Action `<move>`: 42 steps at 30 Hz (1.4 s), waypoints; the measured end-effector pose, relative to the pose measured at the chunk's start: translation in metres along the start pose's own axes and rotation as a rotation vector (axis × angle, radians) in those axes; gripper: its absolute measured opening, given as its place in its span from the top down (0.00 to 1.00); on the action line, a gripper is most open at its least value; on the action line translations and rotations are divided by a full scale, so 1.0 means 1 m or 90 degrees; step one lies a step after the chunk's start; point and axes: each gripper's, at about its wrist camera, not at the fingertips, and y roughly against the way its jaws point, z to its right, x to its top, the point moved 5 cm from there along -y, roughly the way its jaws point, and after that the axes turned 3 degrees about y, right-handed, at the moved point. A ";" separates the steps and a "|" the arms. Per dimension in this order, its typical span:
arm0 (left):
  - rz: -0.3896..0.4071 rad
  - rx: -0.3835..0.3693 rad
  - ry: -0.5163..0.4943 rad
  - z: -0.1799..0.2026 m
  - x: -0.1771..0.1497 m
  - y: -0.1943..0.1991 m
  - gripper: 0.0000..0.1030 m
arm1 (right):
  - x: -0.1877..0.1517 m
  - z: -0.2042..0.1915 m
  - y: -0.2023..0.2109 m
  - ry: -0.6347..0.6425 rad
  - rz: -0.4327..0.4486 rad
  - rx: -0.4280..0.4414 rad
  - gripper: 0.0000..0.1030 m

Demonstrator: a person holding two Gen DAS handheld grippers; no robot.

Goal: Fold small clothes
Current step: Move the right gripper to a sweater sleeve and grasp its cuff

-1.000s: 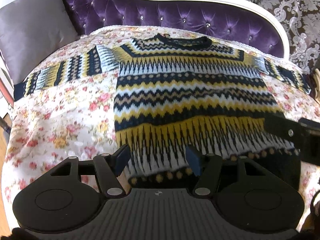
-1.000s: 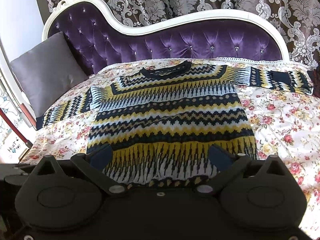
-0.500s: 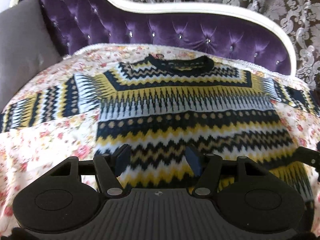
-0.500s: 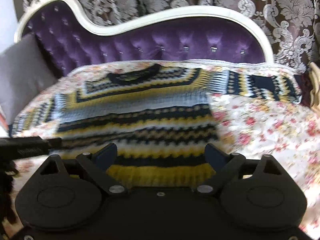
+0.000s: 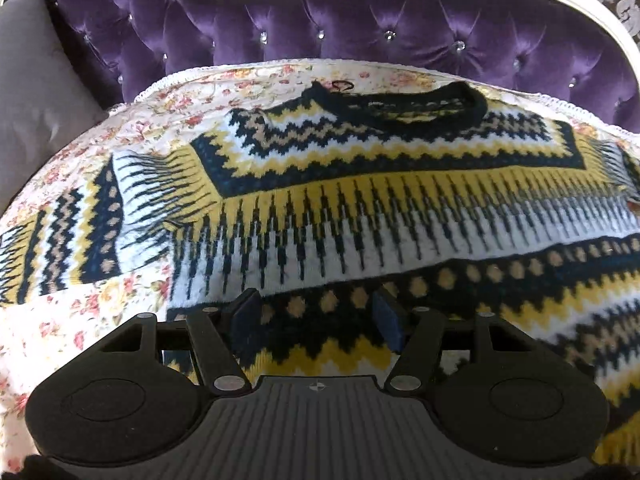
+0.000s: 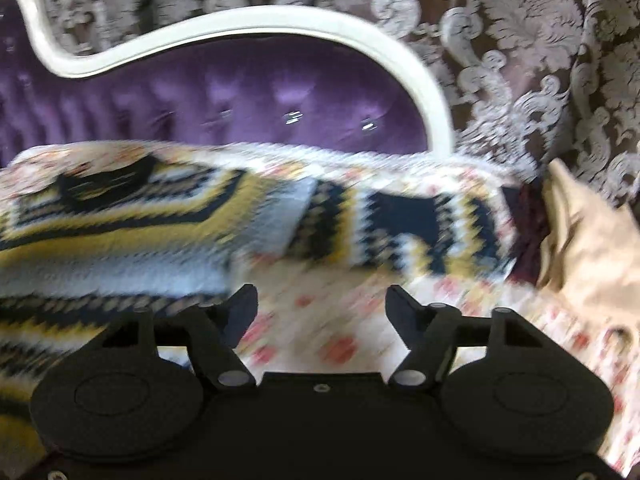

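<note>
Both grippers spread: left gripper (image 5: 316,316) over sweater (image 5: 360,200), right gripper (image 6: 322,312) beside it.

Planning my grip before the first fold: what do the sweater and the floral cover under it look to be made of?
The sweater looks like a thick, fuzzy knit, probably wool or acrylic: stepped zigzag stitches and a soft nap show. The floral cover looks like thin, matte printed cotton, possibly quilted, with a corded white edge.

A knitted sweater (image 5: 360,208) with navy, yellow, white and tan zigzag bands lies flat, front up, sleeves spread out sideways, dark collar toward the sofa's back.
</note>
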 end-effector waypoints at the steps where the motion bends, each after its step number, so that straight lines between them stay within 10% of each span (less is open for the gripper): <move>1: 0.010 -0.003 0.002 -0.001 0.000 0.000 0.40 | 0.005 0.004 -0.008 0.000 0.002 -0.010 0.33; 17: 0.003 0.000 0.060 -0.001 -0.004 0.003 0.39 | 0.039 0.026 -0.128 -0.019 -0.071 -0.093 0.34; 22: -0.020 -0.014 0.057 -0.002 -0.001 0.001 0.37 | 0.026 0.051 -0.138 -0.102 -0.077 -0.064 0.05; 26: -0.007 -0.021 0.034 0.000 -0.004 0.002 0.36 | 0.028 0.056 -0.139 -0.082 -0.086 -0.045 0.06; 35: -0.005 -0.035 0.023 -0.007 0.002 0.009 0.43 | 0.044 0.062 -0.128 -0.051 -0.113 -0.084 0.79; 42: 0.055 -0.005 0.052 -0.035 0.021 0.030 0.43 | 0.074 0.066 -0.075 -0.072 -0.074 -0.064 0.83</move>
